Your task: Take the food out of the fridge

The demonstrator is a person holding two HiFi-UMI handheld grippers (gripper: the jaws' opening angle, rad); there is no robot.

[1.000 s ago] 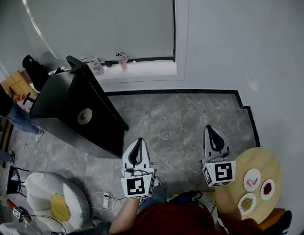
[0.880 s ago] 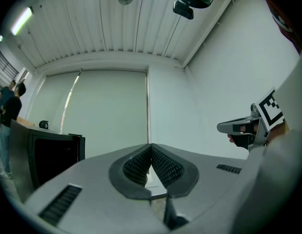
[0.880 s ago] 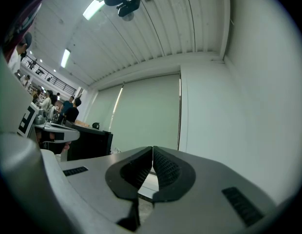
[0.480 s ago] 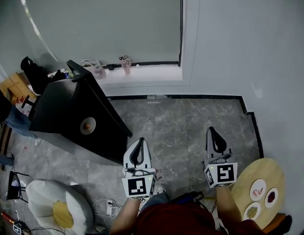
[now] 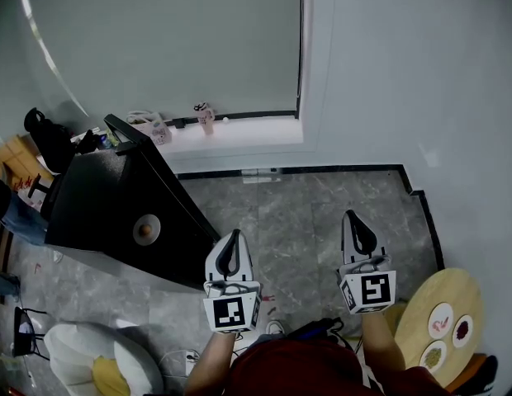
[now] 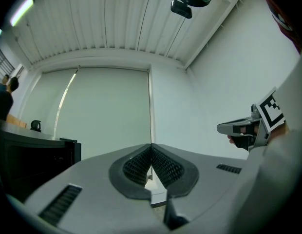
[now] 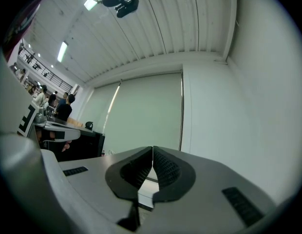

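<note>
Left gripper (image 5: 232, 242): jaws pressed together, nothing between them; held out over the floor (image 5: 305, 209).
Right gripper (image 5: 353, 221): likewise closed and empty, level with the left and well apart from it.
Table (image 5: 419, 294): at the person's right, with three plates (image 5: 442, 322) of food on it. I judge that part is already out.
Black box (image 5: 107, 209): probably the fridge, front-left, near the left gripper. Its door face is hidden, so no food inside can be seen.
Risk, grip: closed jaws cannot take a handle or dish, and reaching in like this would only push things.
Risk, turning: the table is close behind the right arm, so a swing could knock a plate.
Risk, footing: cables (image 5: 177, 357) lie by the feet.
</note>
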